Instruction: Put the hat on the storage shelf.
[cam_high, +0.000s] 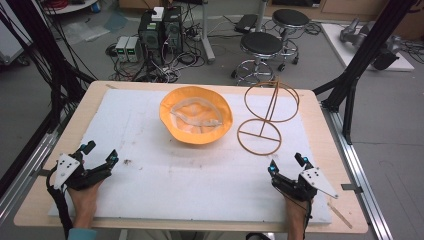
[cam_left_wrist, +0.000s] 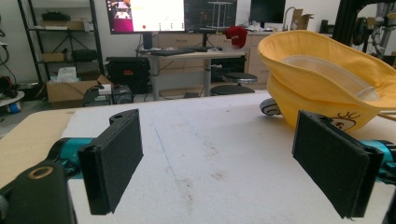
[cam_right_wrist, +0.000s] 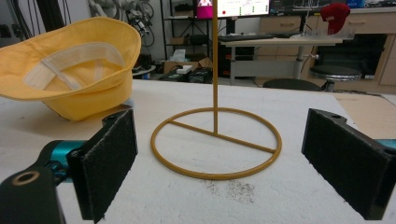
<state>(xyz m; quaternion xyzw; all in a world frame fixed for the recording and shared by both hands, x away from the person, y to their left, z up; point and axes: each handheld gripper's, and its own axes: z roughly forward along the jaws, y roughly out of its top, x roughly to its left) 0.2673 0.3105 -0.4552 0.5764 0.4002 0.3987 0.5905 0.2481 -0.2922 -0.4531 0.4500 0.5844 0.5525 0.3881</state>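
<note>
Both hand-held grippers rested released on the bench's white mat, left hand-held gripper (cam_high: 100, 153) and right hand-held gripper (cam_high: 287, 164) well apart; the upturned yellow bucket hat (cam_high: 196, 115) lay between them farther back, just beside the wire hat stand (cam_high: 265, 116)

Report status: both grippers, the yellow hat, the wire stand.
Left gripper open, right gripper open, both empty. Yellow hat upside down mid-table, untouched. Wire stand upright beside it. Nothing between.

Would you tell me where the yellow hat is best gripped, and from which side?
Probably the raised brim edge of the yellow hat, from the near left: it lies crown down, so the rim stands free of the mat for the open left gripper.
</note>
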